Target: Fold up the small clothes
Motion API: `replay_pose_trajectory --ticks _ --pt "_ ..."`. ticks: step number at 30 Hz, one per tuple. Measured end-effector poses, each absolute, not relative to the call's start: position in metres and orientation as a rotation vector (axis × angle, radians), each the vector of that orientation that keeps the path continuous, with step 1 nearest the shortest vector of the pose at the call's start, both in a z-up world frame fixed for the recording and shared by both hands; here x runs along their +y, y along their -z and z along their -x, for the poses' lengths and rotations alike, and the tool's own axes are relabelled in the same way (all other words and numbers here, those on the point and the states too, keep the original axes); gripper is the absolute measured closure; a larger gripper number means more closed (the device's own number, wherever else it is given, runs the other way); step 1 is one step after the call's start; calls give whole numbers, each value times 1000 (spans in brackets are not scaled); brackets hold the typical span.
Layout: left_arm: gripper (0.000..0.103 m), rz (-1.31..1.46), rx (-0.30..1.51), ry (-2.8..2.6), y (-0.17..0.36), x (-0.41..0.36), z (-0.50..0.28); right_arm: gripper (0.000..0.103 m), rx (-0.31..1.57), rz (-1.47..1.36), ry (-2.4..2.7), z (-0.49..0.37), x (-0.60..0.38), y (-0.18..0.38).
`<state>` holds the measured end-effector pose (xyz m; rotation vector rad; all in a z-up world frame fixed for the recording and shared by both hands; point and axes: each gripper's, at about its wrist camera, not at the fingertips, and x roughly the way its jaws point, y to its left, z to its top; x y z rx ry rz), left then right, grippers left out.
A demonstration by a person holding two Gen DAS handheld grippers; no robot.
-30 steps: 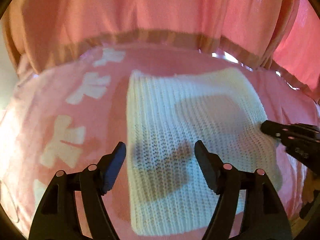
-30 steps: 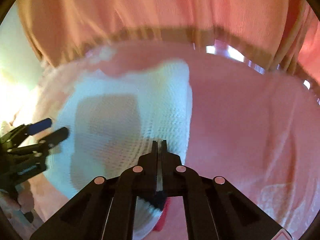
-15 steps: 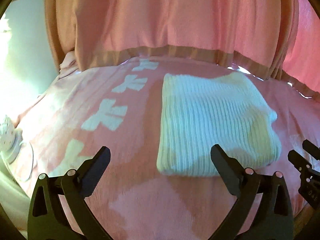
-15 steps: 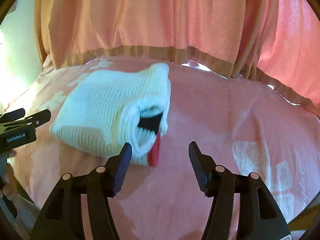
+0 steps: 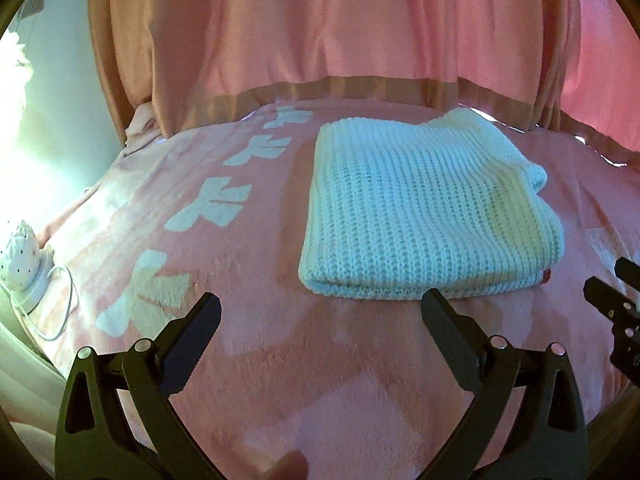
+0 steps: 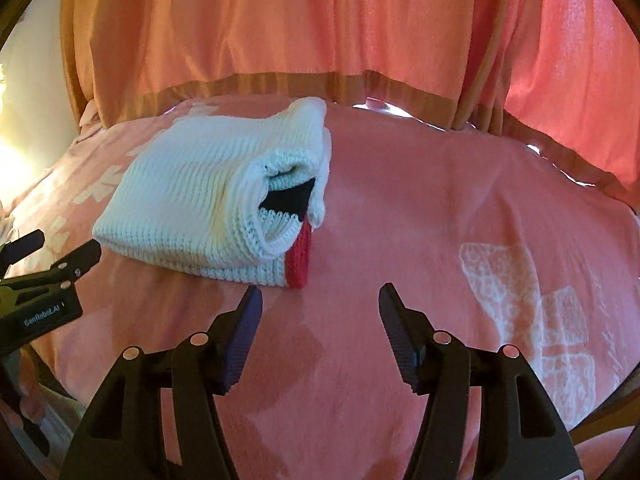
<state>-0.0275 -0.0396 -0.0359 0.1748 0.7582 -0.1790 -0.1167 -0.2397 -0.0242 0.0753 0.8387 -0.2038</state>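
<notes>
So the white knit sweater [image 5: 424,216] is already folded into a thick packet and parked on the pink blanket [image 5: 328,380], toward the far side of it, just short of the pink curtain [image 5: 320,32] hanging behind. Nothing is being held right now. The left gripper [image 5: 320,320] is spread as wide as it goes, and the right gripper [image 6: 320,304] is spread partway, both empty and both pulled back to the near side of the sweater, clear of its edge.

The step in hand looks like letting go and checking the result, so it's probably best done by keeping both tools lifted off the knit, so that no loop gets snagged and the stack doesn't get dragged. If any tidying is wanted, the right-hand end is where it should be aimed: in the right wrist view an opening gapes there, with something dark inside and a red strip [image 6: 299,256] poking out at the bottom. That layer could be tucked in or pressed flat with a light touch, not a pinch.

As for orientation, the packet is close to square, maybe a bit longer running away toward the curtain, though the fisheye makes that hard to call. The clean folded edge faces the near side, the loose open end faces right.
</notes>
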Motion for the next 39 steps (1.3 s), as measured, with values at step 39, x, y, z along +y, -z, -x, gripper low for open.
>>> replay_pose_trajectory --ticks 39 --pt "5 -192 769 190 44 -49 35 44 878 -70 167 113 -227 38"
